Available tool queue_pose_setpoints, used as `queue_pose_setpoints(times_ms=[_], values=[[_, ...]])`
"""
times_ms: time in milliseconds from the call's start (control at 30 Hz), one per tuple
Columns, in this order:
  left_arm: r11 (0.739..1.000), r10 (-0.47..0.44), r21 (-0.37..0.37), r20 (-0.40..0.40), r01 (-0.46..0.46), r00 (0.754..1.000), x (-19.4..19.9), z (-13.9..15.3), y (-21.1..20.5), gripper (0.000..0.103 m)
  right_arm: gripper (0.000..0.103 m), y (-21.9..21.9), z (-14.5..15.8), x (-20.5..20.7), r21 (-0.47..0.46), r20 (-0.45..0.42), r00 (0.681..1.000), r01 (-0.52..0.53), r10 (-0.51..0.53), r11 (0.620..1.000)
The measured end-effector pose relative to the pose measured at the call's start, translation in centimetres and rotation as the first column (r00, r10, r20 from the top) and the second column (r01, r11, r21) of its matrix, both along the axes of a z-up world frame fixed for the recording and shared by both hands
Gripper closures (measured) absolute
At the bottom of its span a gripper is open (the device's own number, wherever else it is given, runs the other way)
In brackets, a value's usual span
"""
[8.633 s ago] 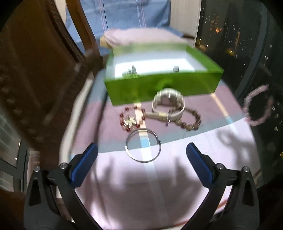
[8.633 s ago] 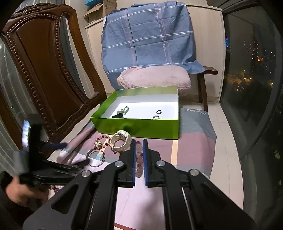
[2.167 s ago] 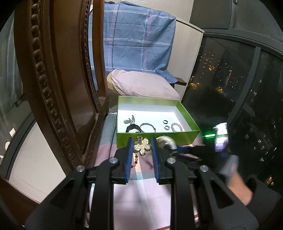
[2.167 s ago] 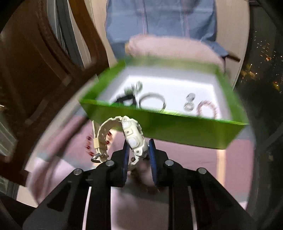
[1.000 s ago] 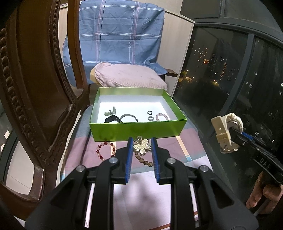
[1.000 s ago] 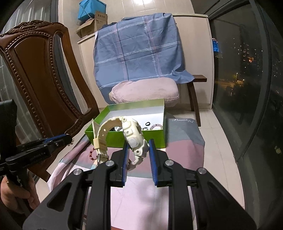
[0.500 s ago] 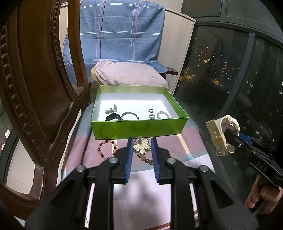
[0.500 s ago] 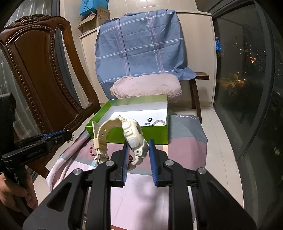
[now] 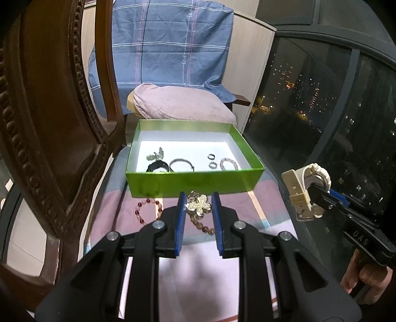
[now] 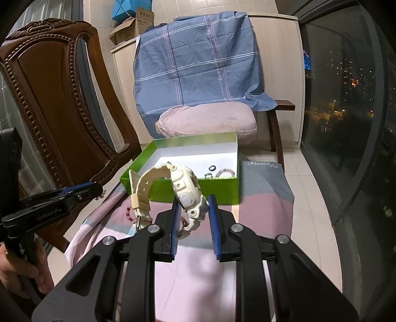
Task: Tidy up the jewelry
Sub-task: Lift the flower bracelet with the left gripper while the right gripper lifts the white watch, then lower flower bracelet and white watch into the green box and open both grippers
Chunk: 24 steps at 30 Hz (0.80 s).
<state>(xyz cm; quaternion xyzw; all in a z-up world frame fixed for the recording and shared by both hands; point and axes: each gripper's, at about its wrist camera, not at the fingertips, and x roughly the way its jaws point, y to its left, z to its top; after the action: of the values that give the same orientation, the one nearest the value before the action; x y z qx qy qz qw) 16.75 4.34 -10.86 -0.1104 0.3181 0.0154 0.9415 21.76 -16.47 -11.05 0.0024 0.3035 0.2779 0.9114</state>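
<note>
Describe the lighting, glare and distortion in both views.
Left wrist view: the green box has a brightly overexposed white floor, the dark window shows city lights, and fisheye bends the chair. Right wrist view: sharp cream watch, shadowed cloth near the gripper.

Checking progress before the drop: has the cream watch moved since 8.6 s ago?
Yes. The cream watch lay on the cloth before the green box; now the right gripper holds it lifted.

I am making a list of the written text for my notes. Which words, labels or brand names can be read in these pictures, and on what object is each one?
"DAS": on the right hand-held gripper body.
"love": on the blue plaid cloth.
"Beautiful", roughly: script on the striped cloth; blurred.
Printing on the cardboard box: too small to read.
Lettering on the left hand-held gripper body: blurred, not readable.
</note>
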Motion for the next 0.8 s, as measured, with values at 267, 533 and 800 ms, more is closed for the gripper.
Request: queue_pose_setpoints(times_ms=[267, 533, 800], values=[[1.0, 0.026, -0.009, -0.013, -0.026, 1.0, 9.3, 1.1, 1.5, 0.082, 0.081, 4.5, -0.1, 9.3, -0.013, -0.017, 0.999, 0.044, -0.044, 0.999], [0.996, 0.049, -0.073, -0.103, -0.057, 0.994, 19.7, -2.9, 5.0, 0.033, 0.065, 8.0, -4.7, 18.1, -0.078, -0.106, 0.988, 0.105, -0.113, 0.991], [0.993, 0.099, -0.059, -0.059, -0.102, 0.993, 13.3, 0.4, 8.0, 0.008, 0.015, 2.7, 0.5, 12.0, 0.067, 0.038, 0.986, 0.16, -0.163, 0.985]])
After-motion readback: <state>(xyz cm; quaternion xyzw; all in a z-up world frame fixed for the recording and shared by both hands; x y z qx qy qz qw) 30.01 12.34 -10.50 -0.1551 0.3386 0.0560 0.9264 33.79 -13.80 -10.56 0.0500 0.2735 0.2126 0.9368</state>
